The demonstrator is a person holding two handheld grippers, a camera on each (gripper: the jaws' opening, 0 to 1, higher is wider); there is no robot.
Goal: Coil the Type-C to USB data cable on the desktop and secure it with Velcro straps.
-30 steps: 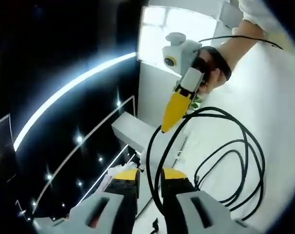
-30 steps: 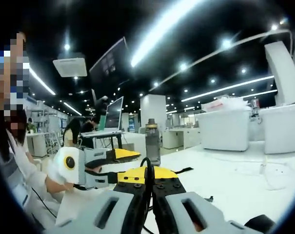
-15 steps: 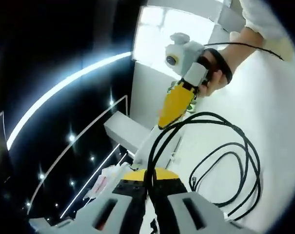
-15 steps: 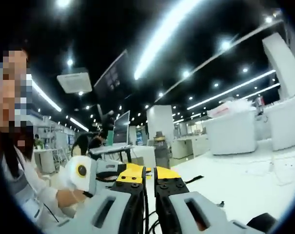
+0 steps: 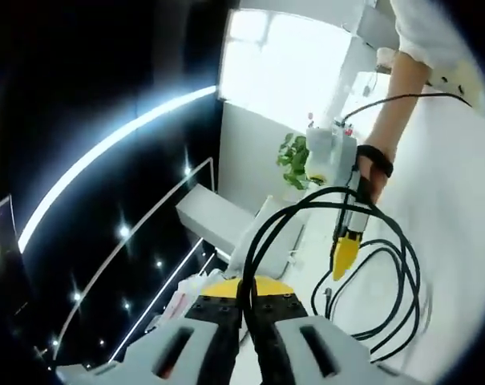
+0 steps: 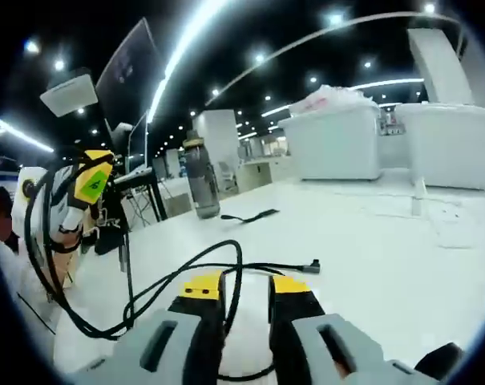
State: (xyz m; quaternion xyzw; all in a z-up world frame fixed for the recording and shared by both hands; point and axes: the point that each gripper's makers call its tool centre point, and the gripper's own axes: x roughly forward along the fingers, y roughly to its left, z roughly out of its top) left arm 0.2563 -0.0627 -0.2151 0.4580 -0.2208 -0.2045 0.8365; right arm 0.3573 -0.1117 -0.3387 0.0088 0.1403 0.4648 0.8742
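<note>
L gripper (image 5: 244,298) keeps its fingers clamped on the cable (image 5: 402,273), loops held up off the white surface (image 6: 370,241). R gripper (image 6: 246,287) has just let go, fingers now parted w/ a strand running between them, untouched. Velcro strap (image 6: 252,216) lies farther off. Prob regrasping for next coil.

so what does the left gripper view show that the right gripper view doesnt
Left gripper view: its own left gripper shut on the black cable, a green plant behind, and the person's hand gripping the right gripper, which points down beside the loops.

Right gripper view: a dark water bottle standing on the white desktop, a black strap lying flat near it, the cable's plug end, and its own jaws open around a strand.

Both: the looped cable and the opposite gripper.
</note>
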